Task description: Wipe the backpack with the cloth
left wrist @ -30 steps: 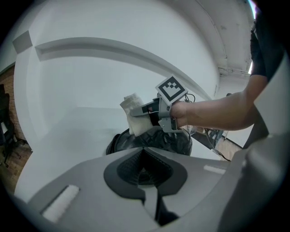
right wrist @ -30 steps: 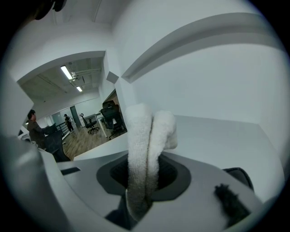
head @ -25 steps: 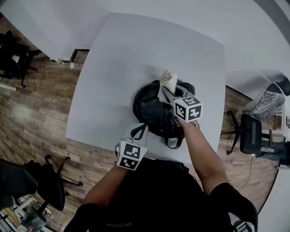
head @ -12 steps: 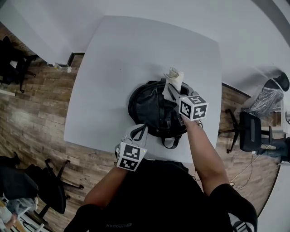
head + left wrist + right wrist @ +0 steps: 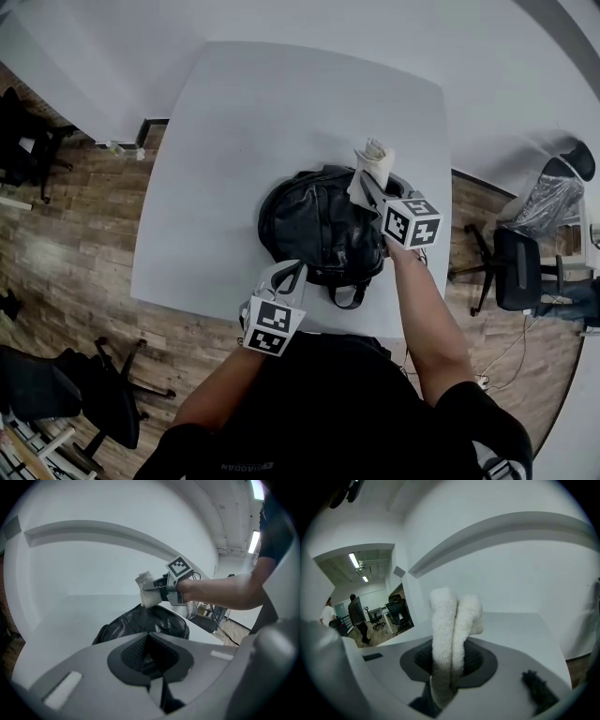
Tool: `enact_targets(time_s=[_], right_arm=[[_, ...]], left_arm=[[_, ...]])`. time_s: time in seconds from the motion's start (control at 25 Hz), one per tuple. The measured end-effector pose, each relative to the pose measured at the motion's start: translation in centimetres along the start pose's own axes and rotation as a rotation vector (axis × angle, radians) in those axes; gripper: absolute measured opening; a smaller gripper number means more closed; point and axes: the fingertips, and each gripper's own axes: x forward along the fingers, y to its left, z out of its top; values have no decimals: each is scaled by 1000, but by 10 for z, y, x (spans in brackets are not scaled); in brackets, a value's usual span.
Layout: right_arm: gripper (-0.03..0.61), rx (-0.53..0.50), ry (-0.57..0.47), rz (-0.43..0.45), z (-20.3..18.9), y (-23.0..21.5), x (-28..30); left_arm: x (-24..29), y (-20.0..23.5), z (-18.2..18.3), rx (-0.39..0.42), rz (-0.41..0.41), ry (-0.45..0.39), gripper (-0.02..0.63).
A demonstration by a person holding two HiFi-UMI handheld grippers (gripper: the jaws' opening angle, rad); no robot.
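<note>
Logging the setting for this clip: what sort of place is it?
Most likely an office or lab workroom. A large white table stands on wood-look flooring, with wheeled office chairs around it. The right gripper view shows strip ceiling lights and more desk chairs beyond an opening.

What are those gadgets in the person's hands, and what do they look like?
The left gripper and right gripper are pale grey plastic with dark meshed pads, each topped by a white cube bearing black square markers. The person wears a black short-sleeved shirt.
</note>
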Motion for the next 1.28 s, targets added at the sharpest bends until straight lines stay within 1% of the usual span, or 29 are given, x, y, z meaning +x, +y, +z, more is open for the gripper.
enact_targets(time_s=[0.2,0.4,0.6,0.88,1.04,1.12,1.24,1.28], right_arm=[[94,28,-33,-34,5,-16,-15],[94,36,-57,-71,7,-29,-29],[94,38,-76,-103,9,-40,-40],[94,40,-102,-138,13,-46,-49],[94,40,-131,-147,16,-41,-57],[94,40,-151,-146,17,-35,-59],[94,47,-175,-129,17,-23,-59],[94,53,-178,-121,15,-18,-60]], left_arm=[[2,-8,3,9,-12,-3,6],[2,-14,3,20,-23,-2,6],[0,-12,3,22,-17,-8,6],[-7,-8,-2,33,-12,-1,6],[-13,-8,-5,36,-11,2,6],[-15,-6,-5,11,-21,-2,6],[-19,2,-4,-107,-39,-17,6],[-20,5,-6,-129,-33,-17,6]])
